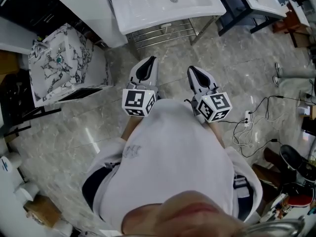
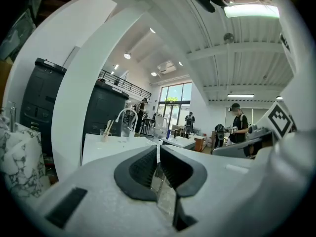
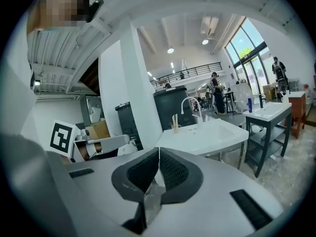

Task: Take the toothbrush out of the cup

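Both grippers are closed and empty. The left gripper (image 2: 158,151) has its ribbed black pads pressed together with nothing between them, and so does the right gripper (image 3: 159,154). They are held side by side in front of the person's chest, pointing toward a white counter (image 3: 212,135) with a basin moulded into it.

The cup (image 3: 175,128) stands at the back of that counter, just beside the arched faucet (image 3: 190,105) and well apart from both grippers. The toothbrush (image 3: 175,119) sticks up out of it. It is too small to tell whether one handle or two are there.

A toothbrush is probably light, stiff and thin, with a smooth plastic handle that may twist between the pads. The best hold is likely on the exposed handle above the rim, lifted straight up so it does not drag the cup. The cup looks clear and light, so it may tip or slide on the glossy counter, and the other gripper could steady it.

The room is a large bright hall with a polished stone floor (image 1: 74,132). A marble-patterned basin (image 1: 59,68) stands on the person's left, and another basin on a dark frame (image 3: 269,112) on the right. Loose cables (image 1: 247,127) lie on the floor, and people stand far off.
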Demonstrator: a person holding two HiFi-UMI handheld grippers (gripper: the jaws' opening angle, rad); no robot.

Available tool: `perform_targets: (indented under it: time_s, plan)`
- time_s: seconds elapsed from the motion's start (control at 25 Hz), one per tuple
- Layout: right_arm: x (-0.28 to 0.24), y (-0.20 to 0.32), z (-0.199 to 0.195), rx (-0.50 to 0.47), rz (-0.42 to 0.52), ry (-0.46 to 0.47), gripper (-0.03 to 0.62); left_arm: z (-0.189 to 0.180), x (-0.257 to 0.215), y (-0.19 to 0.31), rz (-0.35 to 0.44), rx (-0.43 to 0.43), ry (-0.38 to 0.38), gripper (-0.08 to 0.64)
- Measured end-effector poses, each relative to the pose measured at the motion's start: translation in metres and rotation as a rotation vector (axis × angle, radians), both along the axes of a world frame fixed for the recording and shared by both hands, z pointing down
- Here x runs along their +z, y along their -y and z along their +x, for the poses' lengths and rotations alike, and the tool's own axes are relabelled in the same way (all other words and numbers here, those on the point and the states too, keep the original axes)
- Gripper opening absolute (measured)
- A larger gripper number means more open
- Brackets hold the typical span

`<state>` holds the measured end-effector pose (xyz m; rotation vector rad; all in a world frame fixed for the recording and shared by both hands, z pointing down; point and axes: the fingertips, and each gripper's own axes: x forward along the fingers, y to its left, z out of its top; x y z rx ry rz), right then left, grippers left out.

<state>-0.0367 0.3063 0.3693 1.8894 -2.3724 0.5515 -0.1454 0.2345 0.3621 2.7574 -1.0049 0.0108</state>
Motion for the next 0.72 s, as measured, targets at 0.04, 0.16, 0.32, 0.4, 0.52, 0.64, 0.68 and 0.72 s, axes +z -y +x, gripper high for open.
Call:
perform_targets:
  time_s: [0.04, 0.16, 0.32, 0.4, 0.52, 0.64, 0.68, 0.72]
  plan:
    - [0.001, 0.008, 0.000, 0.000, 0.000, 0.000, 0.015, -0.001, 0.001, 0.008, -0.002, -0.002, 0.003, 0.031]
    - [0.002, 0.030, 0.001, 0.002, -0.001, 0.002, 0.015, -0.003, 0.004, 0.028, -0.012, -0.007, 0.010, 0.031]
    - [0.006, 0.055, 0.002, 0.005, -0.004, 0.010, 0.015, -0.006, 0.006, 0.048, -0.012, 0.000, 0.022, 0.031]
    - [0.007, 0.066, 0.002, 0.010, 0.000, 0.015, 0.015, -0.007, 0.007, 0.059, -0.009, 0.006, 0.031, 0.031]
    - [0.007, 0.079, 0.001, 0.017, 0.001, 0.025, 0.015, -0.009, 0.007, 0.072, -0.008, 0.005, 0.040, 0.031]
    - [0.011, 0.087, 0.001, 0.014, -0.017, 0.032, 0.015, -0.011, 0.009, 0.081, -0.020, -0.002, 0.045, 0.031]
    - [0.012, 0.090, 0.002, 0.013, -0.025, 0.033, 0.015, -0.011, 0.010, 0.083, -0.027, -0.005, 0.047, 0.031]
    - [0.014, 0.093, 0.003, 0.012, -0.033, 0.035, 0.015, -0.011, 0.012, 0.086, -0.034, -0.008, 0.050, 0.031]
